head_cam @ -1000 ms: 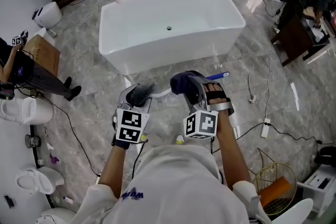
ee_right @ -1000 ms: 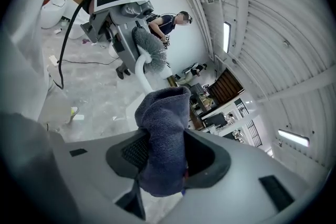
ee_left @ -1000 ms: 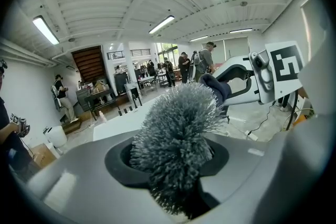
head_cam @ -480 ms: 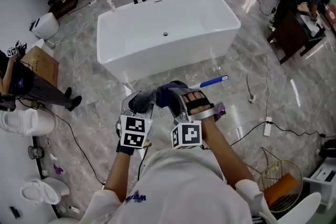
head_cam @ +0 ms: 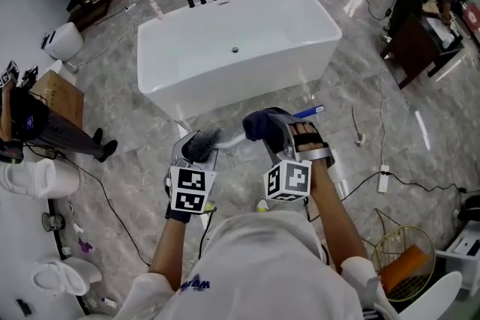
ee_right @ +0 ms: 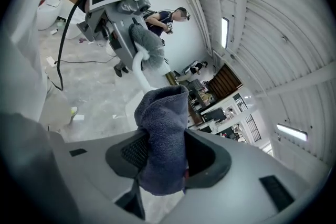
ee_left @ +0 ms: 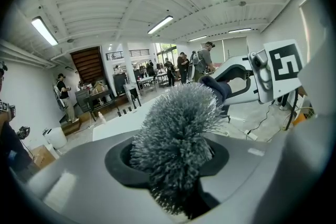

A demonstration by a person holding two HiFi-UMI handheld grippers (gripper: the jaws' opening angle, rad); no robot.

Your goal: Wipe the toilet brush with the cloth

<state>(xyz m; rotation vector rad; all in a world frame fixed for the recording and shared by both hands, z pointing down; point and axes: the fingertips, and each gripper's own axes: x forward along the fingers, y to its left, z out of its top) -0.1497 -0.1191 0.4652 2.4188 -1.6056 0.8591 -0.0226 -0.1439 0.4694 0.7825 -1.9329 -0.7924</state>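
Observation:
The toilet brush lies across in front of me. Its grey bristle head point(head_cam: 199, 142) sits between the jaws of my left gripper point(head_cam: 196, 146), which is shut on it. The white handle point(head_cam: 234, 137) runs right to a blue tip point(head_cam: 310, 111). My right gripper point(head_cam: 267, 128) is shut on a dark blue cloth point(head_cam: 259, 121) that rests against the handle just right of the bristles. In the left gripper view the bristles point(ee_left: 176, 139) fill the jaws, with the cloth point(ee_left: 216, 86) behind. In the right gripper view the cloth point(ee_right: 163, 139) stands bunched between the jaws, and beyond it are the handle point(ee_right: 139, 68) and bristles point(ee_right: 148, 43).
A white bathtub point(head_cam: 172, 79) stands just ahead on the marble floor. Cables and a power strip point(head_cam: 380, 182) lie at the right, and a wire basket point(head_cam: 397, 258) sits at the lower right. White toilets point(head_cam: 37, 165) line the left side. People sit at the room's edges.
The right gripper slid the cloth left along the handle up against the bristles, then back to the right. The left gripper kept the brush still.

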